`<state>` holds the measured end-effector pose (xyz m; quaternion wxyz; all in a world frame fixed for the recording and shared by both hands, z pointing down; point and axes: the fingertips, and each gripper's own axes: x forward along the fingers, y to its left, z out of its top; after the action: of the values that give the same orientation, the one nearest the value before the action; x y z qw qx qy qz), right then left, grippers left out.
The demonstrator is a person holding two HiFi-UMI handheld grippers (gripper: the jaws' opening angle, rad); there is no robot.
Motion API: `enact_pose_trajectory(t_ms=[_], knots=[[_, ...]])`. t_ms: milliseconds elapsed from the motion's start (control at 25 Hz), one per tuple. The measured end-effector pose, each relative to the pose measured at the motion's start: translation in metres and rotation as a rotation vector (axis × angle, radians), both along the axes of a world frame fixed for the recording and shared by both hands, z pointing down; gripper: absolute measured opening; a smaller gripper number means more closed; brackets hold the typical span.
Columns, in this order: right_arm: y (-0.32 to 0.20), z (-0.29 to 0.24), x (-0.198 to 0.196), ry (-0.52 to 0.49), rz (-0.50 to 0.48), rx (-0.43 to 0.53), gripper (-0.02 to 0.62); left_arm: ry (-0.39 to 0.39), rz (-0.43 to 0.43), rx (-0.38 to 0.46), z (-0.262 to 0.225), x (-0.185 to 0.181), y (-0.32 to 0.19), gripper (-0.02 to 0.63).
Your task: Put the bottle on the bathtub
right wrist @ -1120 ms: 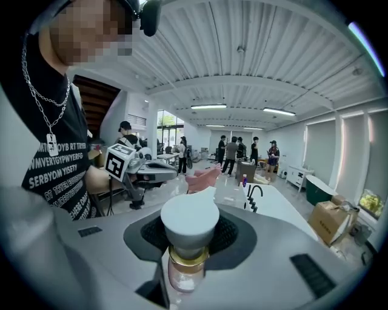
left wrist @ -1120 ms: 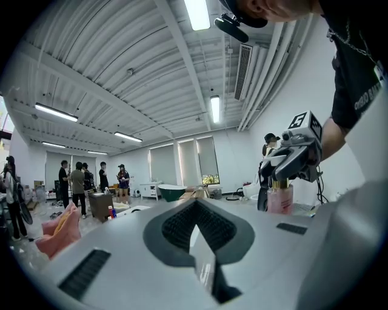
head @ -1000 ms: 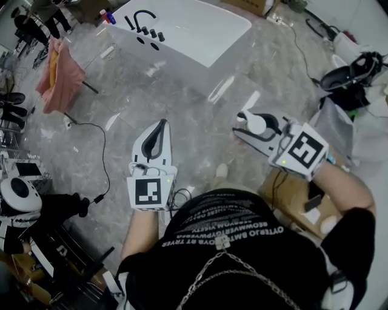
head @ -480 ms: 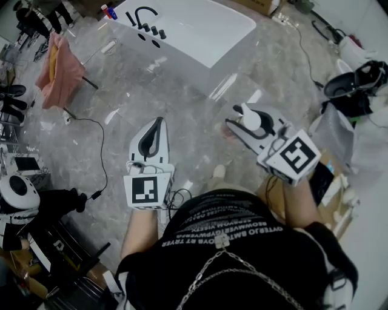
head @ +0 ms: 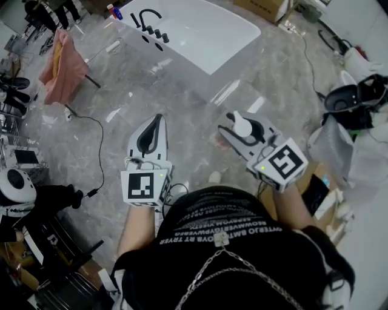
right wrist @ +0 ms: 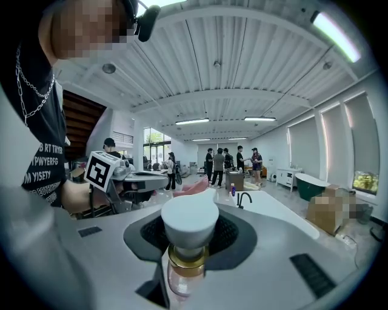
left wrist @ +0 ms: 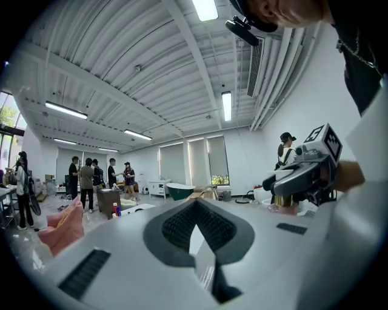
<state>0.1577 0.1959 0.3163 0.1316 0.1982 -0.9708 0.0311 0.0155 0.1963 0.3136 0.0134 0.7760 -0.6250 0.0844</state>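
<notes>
Between the pads of my right claw (head: 235,127) stands the pink see-through bottle with gold collar and white cap (right wrist: 189,227), grasped firmly and upright, cap on top. My left claw (left wrist: 195,225) is clenched on nothing. Ahead, well apart across the grey marble floor (head: 182,103), stands the white bathtub (head: 236,27) with its black curved tap (head: 145,17). I judge this the carrying step. I should grip firmly, walk in without tilting the bottle, aim for flat white surface beside the tap, and release only once the base rests.
</notes>
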Motion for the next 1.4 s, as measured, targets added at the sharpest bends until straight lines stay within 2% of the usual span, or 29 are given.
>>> enact_pose_trajectory(t_ms=[400,520,800,1080,1400], knots=[[-0.026,-0.001,0.023,0.012,-0.019,0.028,0.121,-0.023,0.003,-0.004,-0.002,0.027,-0.018,0.002],[-0.028,0.003,0.026,0.006,-0.014,0.004,0.121,-0.005,0.000,-0.007,0.000,0.028,-0.018,0.002],[-0.034,0.011,0.017,-0.005,-0.010,-0.024,0.121,-0.029,0.030,-0.030,0.010,0.027,-0.024,0.002],[-0.066,0.015,-0.007,0.002,0.005,-0.019,0.121,-0.033,0.020,-0.043,0.015,0.000,-0.047,0.002],[-0.106,0.008,-0.035,-0.016,0.021,-0.007,0.121,-0.019,0.032,-0.037,0.015,-0.030,-0.096,0.002]])
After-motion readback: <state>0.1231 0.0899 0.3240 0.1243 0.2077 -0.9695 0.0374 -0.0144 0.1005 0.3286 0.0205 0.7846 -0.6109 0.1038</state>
